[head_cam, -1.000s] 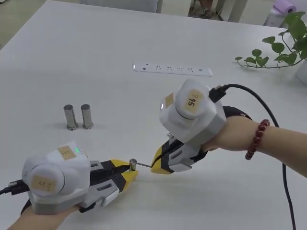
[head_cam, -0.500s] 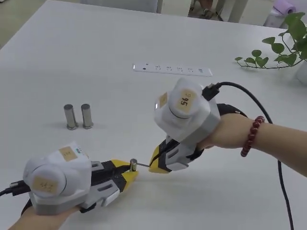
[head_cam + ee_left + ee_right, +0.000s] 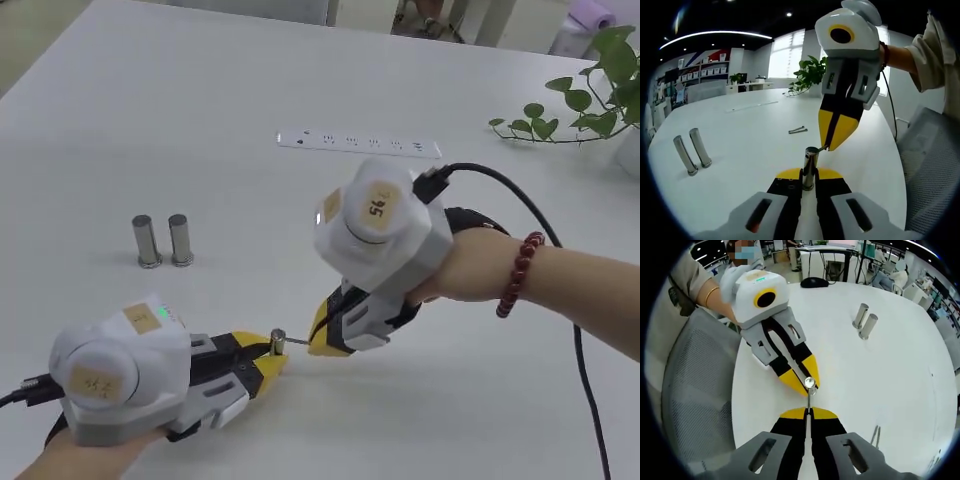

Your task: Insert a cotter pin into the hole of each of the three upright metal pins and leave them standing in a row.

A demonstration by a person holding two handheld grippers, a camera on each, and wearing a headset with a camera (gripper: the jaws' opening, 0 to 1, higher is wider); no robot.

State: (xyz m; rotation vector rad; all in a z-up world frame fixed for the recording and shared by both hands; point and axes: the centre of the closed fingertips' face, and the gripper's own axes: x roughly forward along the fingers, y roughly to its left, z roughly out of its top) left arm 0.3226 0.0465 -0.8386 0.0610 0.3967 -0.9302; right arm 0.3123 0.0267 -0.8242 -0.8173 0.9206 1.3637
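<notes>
Cotter pin (image 3: 809, 398) pinched in closed right gripper (image 3: 808, 411), tip at metal pin (image 3: 810, 162) clamped by left gripper (image 3: 809, 176)

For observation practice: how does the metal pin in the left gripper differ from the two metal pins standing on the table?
The held metal pin is clamped in the left gripper; the two standing metal pins stand free on the table. The right gripper holds a cotter pin at the held pin's top; the pair is untouched. All are upright grey cylinders.
</notes>
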